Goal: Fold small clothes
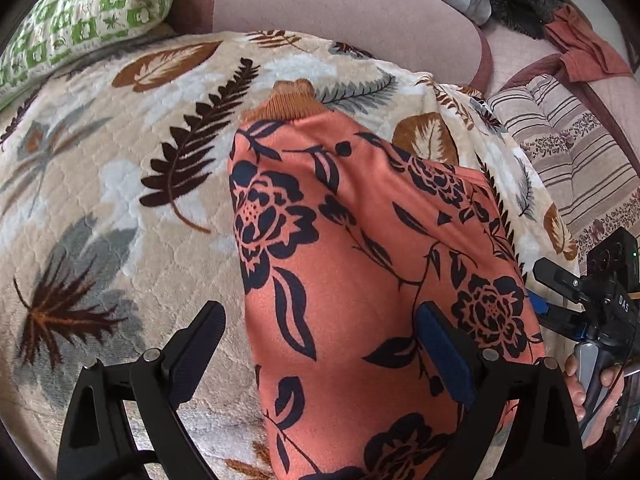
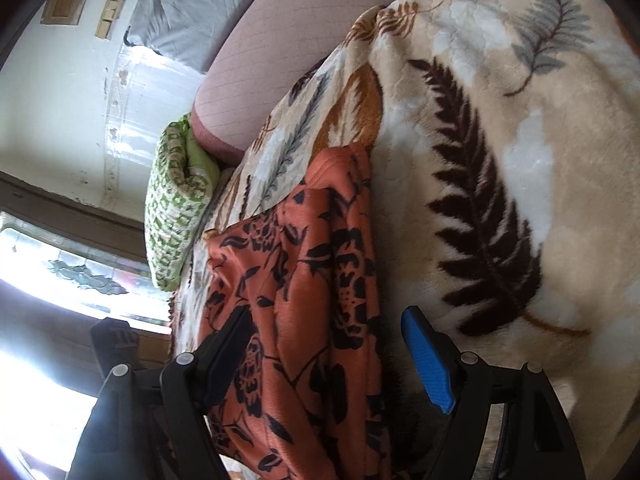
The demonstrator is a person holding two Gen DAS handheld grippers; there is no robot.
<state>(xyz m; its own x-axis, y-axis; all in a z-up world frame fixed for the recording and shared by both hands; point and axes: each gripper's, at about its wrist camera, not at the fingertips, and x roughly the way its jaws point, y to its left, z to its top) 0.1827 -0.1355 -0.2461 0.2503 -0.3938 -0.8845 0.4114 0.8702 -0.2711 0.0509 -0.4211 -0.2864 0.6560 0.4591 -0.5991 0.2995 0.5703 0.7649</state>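
An orange garment with a dark navy flower print point(image 1: 360, 264) lies folded lengthwise on the leaf-patterned blanket point(image 1: 100, 184), its ribbed orange cuff point(image 1: 288, 104) at the far end. My left gripper point(image 1: 320, 344) is open, its jaws wide apart over the garment's near part, holding nothing. The garment also shows in the right wrist view point(image 2: 304, 300). My right gripper point(image 2: 328, 344) is open over the garment's edge, empty. It also shows in the left wrist view point(image 1: 560, 292) at the garment's right side, held by a hand.
A green-and-white pillow point(image 1: 76, 20) lies at the far left. A pink quilted cushion point(image 1: 340, 16) sits behind the blanket. A striped cushion point(image 1: 568, 152) and a rust cloth point(image 1: 584, 48) lie at right. A window point(image 2: 60, 272) is in the right wrist view.
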